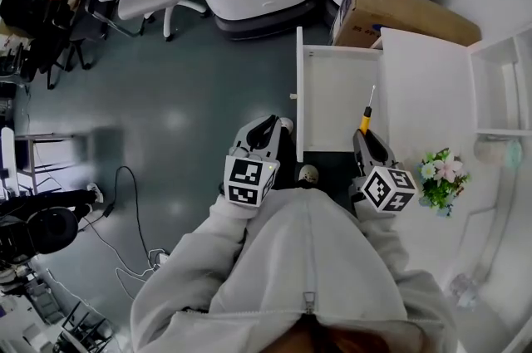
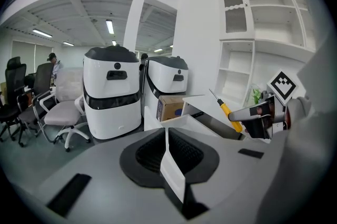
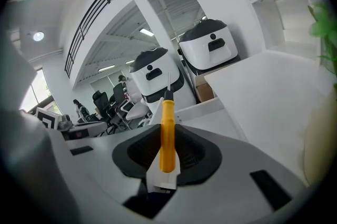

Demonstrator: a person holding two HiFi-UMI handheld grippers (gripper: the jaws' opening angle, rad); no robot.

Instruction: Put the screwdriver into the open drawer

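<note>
Closed on the yellow-handled screwdriver with a thin metal shaft (image 3: 167,136) is the right gripper (image 3: 165,162): the handle is pinched lengthwise between its jaws, and the shaft is pointed forward and away from the gripper. No gap is seen between the jaws of the left gripper (image 2: 168,154), and nothing is held in them. From the head view, the right gripper (image 1: 363,135) is seen at the near end of the open white drawer (image 1: 300,94). The screwdriver (image 1: 366,112) is held above that drawer's right part, next to the white cabinet top (image 1: 424,85). The left gripper (image 1: 268,123) is held over the grey floor, just left of the drawer's front panel. A brown cardboard box (image 1: 399,11) is seen beyond the drawer.
</note>
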